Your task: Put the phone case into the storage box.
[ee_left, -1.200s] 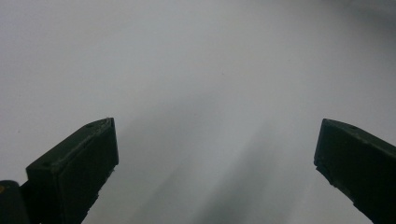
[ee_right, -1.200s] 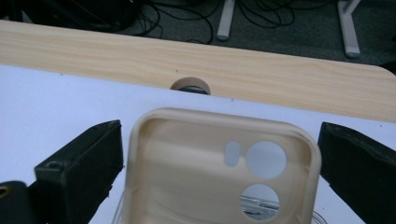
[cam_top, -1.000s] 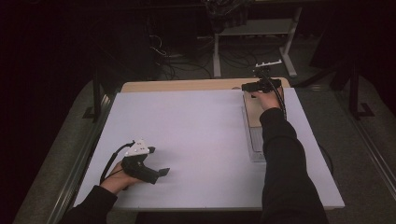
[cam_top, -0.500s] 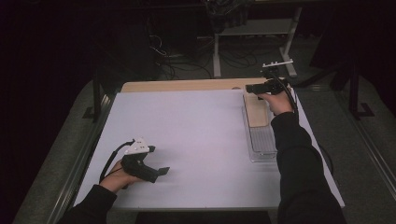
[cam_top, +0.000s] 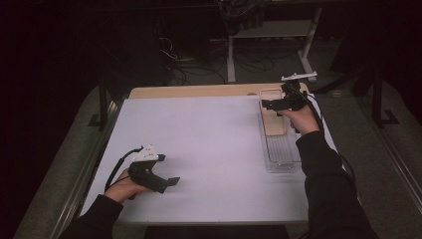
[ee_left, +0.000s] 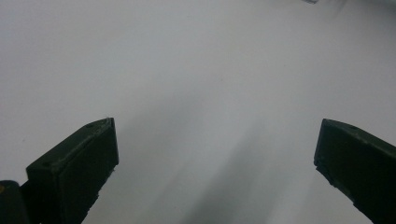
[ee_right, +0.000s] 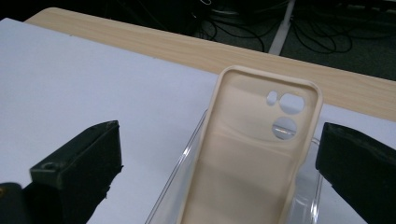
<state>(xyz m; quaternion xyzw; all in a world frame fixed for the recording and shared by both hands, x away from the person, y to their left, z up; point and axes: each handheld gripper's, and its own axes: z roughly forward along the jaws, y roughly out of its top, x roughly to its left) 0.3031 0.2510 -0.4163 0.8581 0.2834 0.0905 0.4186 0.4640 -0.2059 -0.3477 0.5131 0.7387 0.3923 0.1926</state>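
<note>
A beige phone case (cam_top: 272, 123) lies inside up in the far end of a clear plastic tray (cam_top: 281, 158) at the right of the table. My right gripper (cam_top: 264, 104) hovers open over the tray's far end. In the right gripper view the phone case (ee_right: 247, 163) with its camera cut-outs sits between and beyond the spread jaws of the right gripper (ee_right: 217, 126), apart from both. The left gripper (cam_top: 171, 181) rests open at the front left on the white sheet (cam_top: 214, 144). The left gripper (ee_left: 215, 140) has bare white surface between its jaws.
The white sheet covers most of a wooden table, whose bare strip (cam_top: 199, 91) shows along the far edge. Beyond it are a dark floor, cables and a metal stand (cam_top: 231, 59). The clear tray's wall (ee_right: 180, 163) runs lengthwise near the table's right edge.
The right hand and gripper have shifted slightly to the right and a little nearer over the tray's far end. The left gripper has stayed put.
</note>
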